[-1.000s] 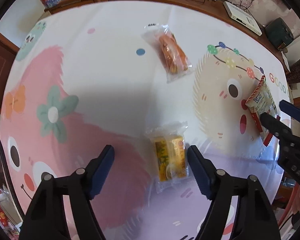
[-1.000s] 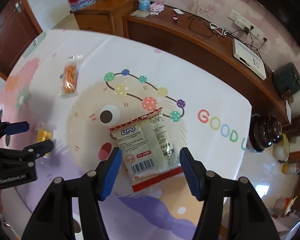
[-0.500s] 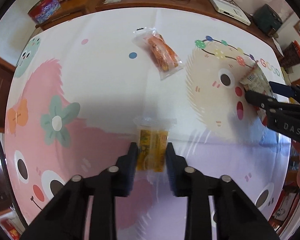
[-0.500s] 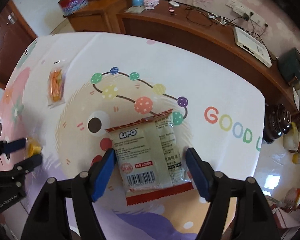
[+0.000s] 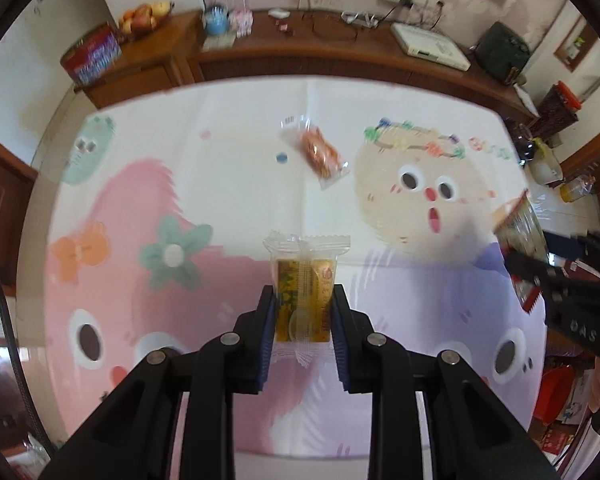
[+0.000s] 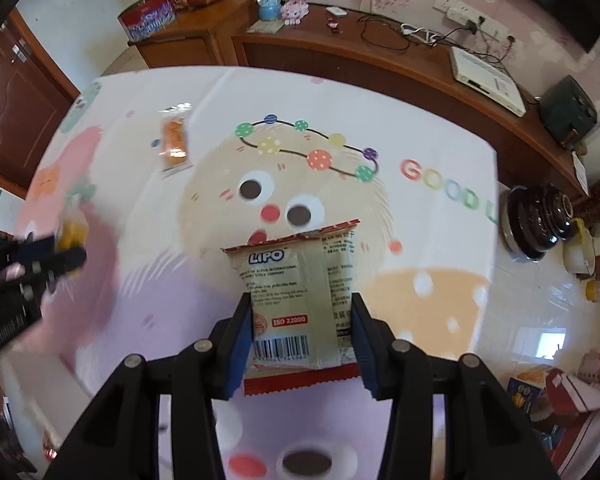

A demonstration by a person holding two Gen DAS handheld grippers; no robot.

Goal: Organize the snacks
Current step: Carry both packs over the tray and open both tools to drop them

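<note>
We clamp the left fingers (image 5: 303, 312) across the small clear-wrapped yellow snack packet (image 5: 305, 300) to lift it clear of the tabletop (image 5: 240, 128), while our right fingers (image 6: 300, 324) are closing on the cream LIPO biscuit packet with red edges (image 6: 298, 304) held between them.

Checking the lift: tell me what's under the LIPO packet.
Under the LIPO packet, pinched in the closing right gripper, only printed tablecloth shows: cartoon face, lilac patch. The cloth directly behind it is hidden.

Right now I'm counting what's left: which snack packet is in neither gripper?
The orange snack packet, alone on the tablecloth; the others are between fingers.
</note>
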